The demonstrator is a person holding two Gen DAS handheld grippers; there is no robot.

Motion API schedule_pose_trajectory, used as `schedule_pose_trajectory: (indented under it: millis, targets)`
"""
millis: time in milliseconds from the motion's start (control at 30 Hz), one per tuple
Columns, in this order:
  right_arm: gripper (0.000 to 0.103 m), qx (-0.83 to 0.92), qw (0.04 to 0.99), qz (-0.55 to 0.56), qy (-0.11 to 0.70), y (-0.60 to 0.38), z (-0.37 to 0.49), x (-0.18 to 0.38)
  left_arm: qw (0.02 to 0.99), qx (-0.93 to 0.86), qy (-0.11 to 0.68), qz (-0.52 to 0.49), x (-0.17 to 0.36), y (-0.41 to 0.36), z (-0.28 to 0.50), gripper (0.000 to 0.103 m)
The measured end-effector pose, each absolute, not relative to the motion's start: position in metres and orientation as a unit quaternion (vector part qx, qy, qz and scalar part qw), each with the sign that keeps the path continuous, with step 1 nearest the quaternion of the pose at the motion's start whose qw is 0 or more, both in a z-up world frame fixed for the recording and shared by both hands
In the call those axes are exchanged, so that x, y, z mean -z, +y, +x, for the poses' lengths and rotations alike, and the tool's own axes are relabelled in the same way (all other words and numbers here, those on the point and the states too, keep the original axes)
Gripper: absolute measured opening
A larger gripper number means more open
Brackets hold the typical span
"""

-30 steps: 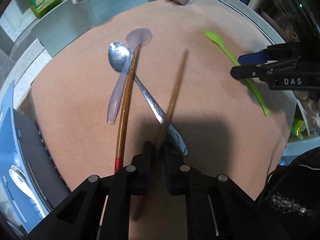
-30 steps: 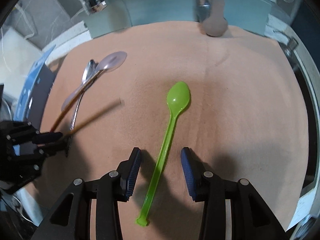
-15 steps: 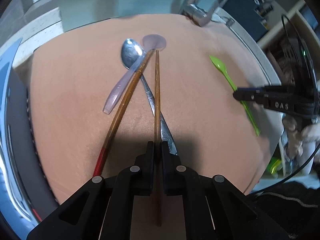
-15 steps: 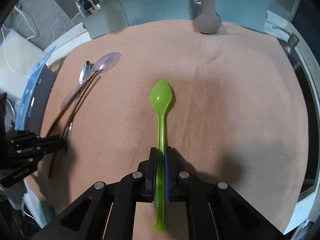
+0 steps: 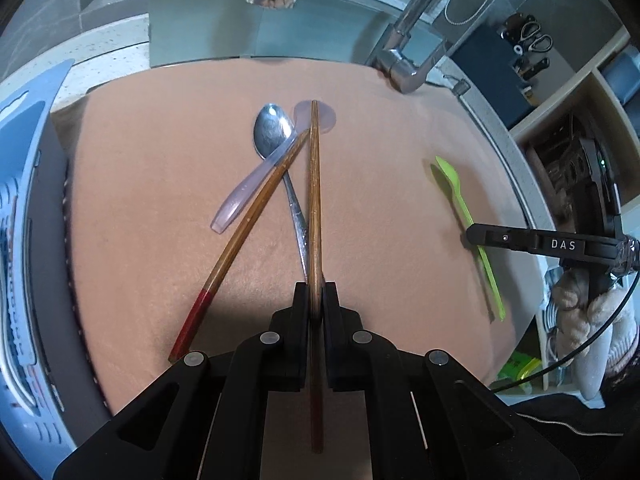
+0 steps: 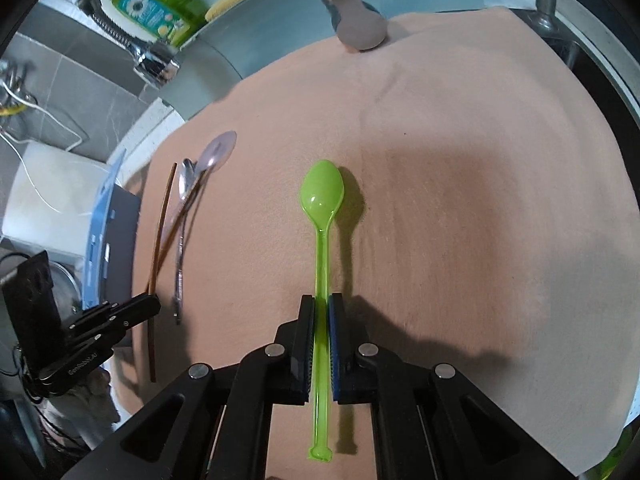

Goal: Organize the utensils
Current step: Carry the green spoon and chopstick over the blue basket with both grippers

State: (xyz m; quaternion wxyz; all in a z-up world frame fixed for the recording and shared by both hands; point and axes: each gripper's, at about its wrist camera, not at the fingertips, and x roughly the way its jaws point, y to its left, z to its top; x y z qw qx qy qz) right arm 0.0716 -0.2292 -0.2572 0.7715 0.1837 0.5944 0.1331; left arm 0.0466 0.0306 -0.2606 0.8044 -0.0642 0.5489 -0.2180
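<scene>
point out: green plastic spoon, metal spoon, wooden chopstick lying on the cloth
green plastic spoon [image 6: 322, 192], right wrist view, on the bowl
metal spoon [image 5: 272, 132], left wrist view, on the bowl
wooden chopstick lying on the cloth [image 5: 248, 228], left wrist view, mid-shaft

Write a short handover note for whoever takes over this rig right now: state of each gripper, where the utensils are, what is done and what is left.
Left gripper: shut on one wooden chopstick, gripped toward its red end.
Right gripper: shut on the green plastic spoon, gripped along the handle, bowl pointing away.
On the peach cloth: the second chopstick, the metal spoon and the translucent spoon lie crossed in a pile.
Done: two utensils picked up, neither put away.
Left: place both held items, then sort the three in the pile. The blue rack at the cloth's edge may be the destination.
</scene>
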Motion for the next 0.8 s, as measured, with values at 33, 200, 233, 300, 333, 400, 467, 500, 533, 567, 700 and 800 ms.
schedule_pose_trajectory:
  millis: [33,200,233,300,333,400,467,500,533,567,700,800]
  targets:
    - [0.006,-0.134,0.773,0.186,0.592,-0.229,0.071,0.255,0.806,0.216,0.548,-0.069,0.260,0.032,0.047,0.005]
    - [0.006,-0.159,0.779,0.190,0.576,-0.213,0.076,0.231,0.810,0.212,0.539,-0.087,0.253,0.039,0.045,0.005]
    - [0.006,-0.166,0.781,0.189,0.572,-0.206,0.079,0.225,0.813,0.210,0.536,-0.092,0.249,0.043,0.045,0.005]
    - [0.006,-0.189,0.784,0.185,0.562,-0.189,0.083,0.211,0.819,0.205,0.527,-0.102,0.241,0.054,0.043,0.005]
    - [0.006,-0.197,0.784,0.183,0.559,-0.182,0.083,0.206,0.822,0.201,0.523,-0.104,0.237,0.059,0.043,0.005]
    - [0.006,-0.221,0.785,0.176,0.552,-0.160,0.088,0.194,0.829,0.190,0.514,-0.110,0.229,0.073,0.040,0.005]
    - [0.006,-0.244,0.783,0.171,0.547,-0.132,0.092,0.185,0.836,0.177,0.506,-0.117,0.221,0.090,0.037,0.005]
    - [0.006,-0.258,0.779,0.170,0.546,-0.117,0.095,0.181,0.839,0.170,0.503,-0.121,0.219,0.100,0.036,0.005]
    - [0.006,-0.269,0.775,0.171,0.546,-0.104,0.097,0.179,0.842,0.161,0.501,-0.124,0.217,0.111,0.035,0.005]
    - [0.006,-0.278,0.772,0.170,0.546,-0.091,0.098,0.177,0.843,0.152,0.500,-0.126,0.216,0.121,0.034,0.005]
    - [0.006,-0.310,0.768,0.149,0.540,-0.035,0.102,0.168,0.846,0.119,0.501,-0.142,0.218,0.161,0.031,0.005]
    - [0.006,-0.326,0.760,0.141,0.544,0.002,0.103,0.167,0.846,0.094,0.504,-0.147,0.223,0.188,0.032,0.005]
